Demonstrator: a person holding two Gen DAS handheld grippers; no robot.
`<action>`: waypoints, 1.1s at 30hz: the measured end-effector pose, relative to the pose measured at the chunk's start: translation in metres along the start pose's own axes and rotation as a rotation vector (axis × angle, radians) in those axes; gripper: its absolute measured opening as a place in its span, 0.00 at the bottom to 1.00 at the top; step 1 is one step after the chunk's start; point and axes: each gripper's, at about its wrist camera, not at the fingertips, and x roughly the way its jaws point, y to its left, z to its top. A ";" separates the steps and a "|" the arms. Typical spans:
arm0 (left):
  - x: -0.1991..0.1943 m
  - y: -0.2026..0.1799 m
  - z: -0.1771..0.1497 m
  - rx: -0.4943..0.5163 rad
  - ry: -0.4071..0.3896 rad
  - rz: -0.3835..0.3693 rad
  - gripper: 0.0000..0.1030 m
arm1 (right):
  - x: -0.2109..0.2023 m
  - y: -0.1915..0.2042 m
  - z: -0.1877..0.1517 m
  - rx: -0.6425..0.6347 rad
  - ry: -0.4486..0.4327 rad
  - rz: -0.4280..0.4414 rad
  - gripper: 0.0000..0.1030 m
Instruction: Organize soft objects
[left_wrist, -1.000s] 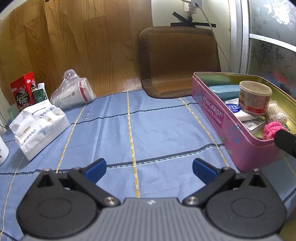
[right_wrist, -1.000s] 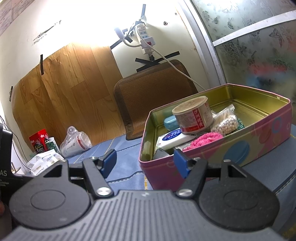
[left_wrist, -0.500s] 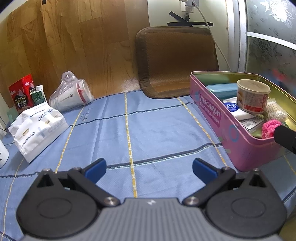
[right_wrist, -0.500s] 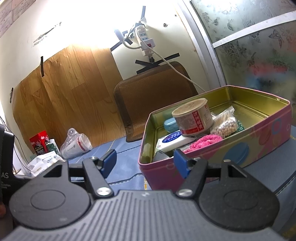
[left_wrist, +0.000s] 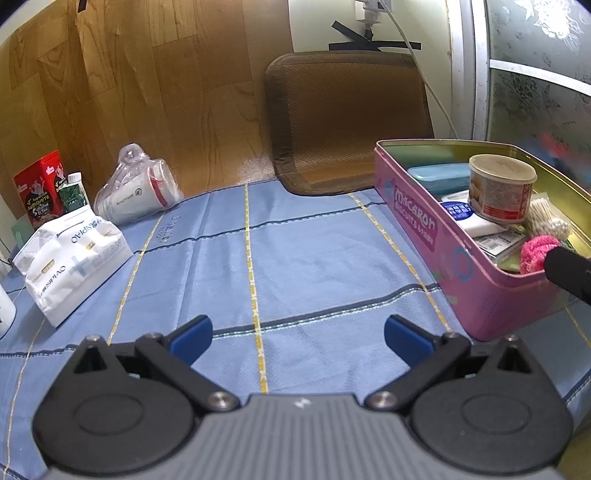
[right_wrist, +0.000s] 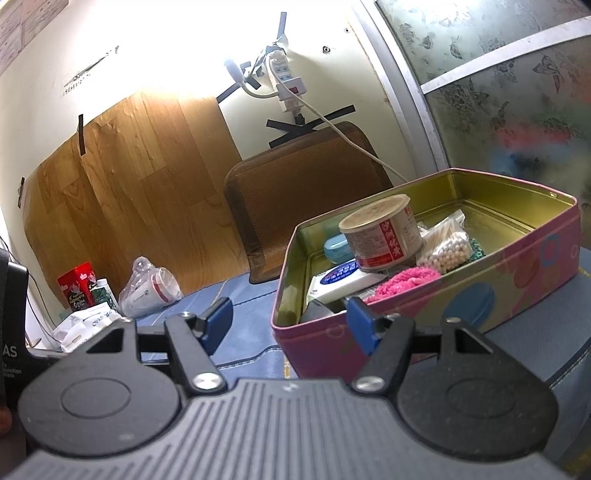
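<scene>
The left hand-held gripper (left_wrist: 297, 341) hangs over the blue cloth (left_wrist: 295, 266) on the surface, its 2 blue fingertips (left_wrist: 192, 338) spread wide with nothing between them. The right hand-held gripper (right_wrist: 290, 323) sits low at the near corner of the pink tin (right_wrist: 480, 295), jaws also wide and empty; its right fingertip (right_wrist: 362, 326) shows in front of the tin's wall, though whether it touches cannot be told.

The tin stands open at the right side of the cloth. Inside it, a pink fuzzy ball (right_wrist: 404, 280) lies against the near wall, beside a bag of cotton swabs (right_wrist: 448, 247). A round can (right_wrist: 382, 236) with a red label rests on a white box (right_wrist: 343, 280), with a teal case (left_wrist: 439, 177) behind it.

On the left side of the cloth, well apart from the tin, lies a white tissue pack (left_wrist: 70, 258). Behind it a cup in a clear bag (left_wrist: 138, 192) lies on its side, next to a red carton (left_wrist: 38, 188). A brown mat (left_wrist: 347, 122) leans on the wall at the back, beside a wood-grain panel (left_wrist: 147, 92).
</scene>
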 end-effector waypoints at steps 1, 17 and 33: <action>0.000 0.000 0.000 0.001 -0.002 0.004 1.00 | 0.000 -0.001 0.000 0.001 -0.001 -0.001 0.68; -0.004 -0.002 0.000 0.012 -0.036 0.018 1.00 | -0.001 -0.003 0.000 0.015 -0.001 -0.002 0.68; -0.001 -0.001 0.000 0.013 -0.023 0.000 1.00 | 0.001 -0.007 -0.001 0.016 0.001 0.002 0.68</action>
